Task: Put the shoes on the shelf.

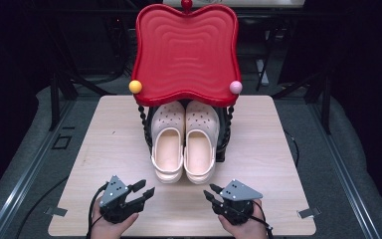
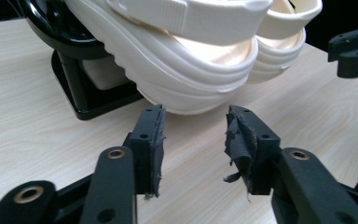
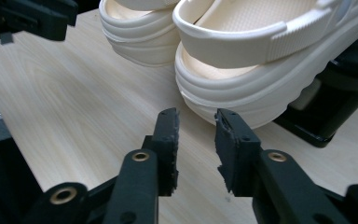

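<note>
Two cream clogs sit side by side on the lower shelf of a black rack: the left clog (image 1: 167, 149) and the right clog (image 1: 200, 147), heels toward me and overhanging the table. My left gripper (image 1: 145, 189) is open just short of the left clog's heel (image 2: 191, 70), nothing between its worn pads (image 2: 156, 135). My right gripper (image 1: 212, 192) is open too, close to the right clog's heel (image 3: 261, 70), and holds nothing.
A red wavy tray (image 1: 185, 50) forms the rack's top shelf above the clogs, with a yellow knob (image 1: 135, 86) and a pink knob (image 1: 236, 87) at its front corners. The black rack base (image 2: 84, 93) rests on the light wooden table (image 1: 104, 149).
</note>
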The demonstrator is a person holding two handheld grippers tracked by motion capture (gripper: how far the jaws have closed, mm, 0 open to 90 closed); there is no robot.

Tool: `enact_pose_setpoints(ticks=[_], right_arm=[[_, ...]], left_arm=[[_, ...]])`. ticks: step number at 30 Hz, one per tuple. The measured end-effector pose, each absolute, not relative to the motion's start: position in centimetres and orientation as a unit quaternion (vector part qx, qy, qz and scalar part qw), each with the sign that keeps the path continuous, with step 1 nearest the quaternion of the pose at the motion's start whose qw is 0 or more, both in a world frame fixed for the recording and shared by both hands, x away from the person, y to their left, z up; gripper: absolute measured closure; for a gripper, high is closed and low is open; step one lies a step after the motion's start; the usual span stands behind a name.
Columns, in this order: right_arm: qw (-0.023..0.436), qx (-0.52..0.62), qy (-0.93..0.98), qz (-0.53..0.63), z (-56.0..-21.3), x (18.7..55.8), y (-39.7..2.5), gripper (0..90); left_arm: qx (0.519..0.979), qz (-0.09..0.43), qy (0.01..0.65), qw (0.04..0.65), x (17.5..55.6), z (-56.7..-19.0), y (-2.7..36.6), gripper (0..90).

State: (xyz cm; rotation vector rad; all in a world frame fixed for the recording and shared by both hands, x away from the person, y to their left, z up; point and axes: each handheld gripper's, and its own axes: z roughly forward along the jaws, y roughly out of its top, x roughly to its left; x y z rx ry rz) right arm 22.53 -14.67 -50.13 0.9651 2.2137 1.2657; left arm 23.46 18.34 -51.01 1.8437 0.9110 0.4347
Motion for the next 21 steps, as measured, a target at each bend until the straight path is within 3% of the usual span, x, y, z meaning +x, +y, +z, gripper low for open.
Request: enact_pose_setpoints(ticks=[8, 21], right_arm=[[0.189, 0.366, 0.795, 0.445, -50.9, 23.0, -14.9, 73.9], [0.162, 0.378, 0.800, 0.436, -51.8, 24.5, -14.2, 84.2]], left_arm=[[0.767, 0.170, 0.381, 0.487, 23.5, -51.5, 18.0, 61.3], [0.781, 0.148, 0.379, 0.475, 24.8, -51.8, 16.0, 82.0]])
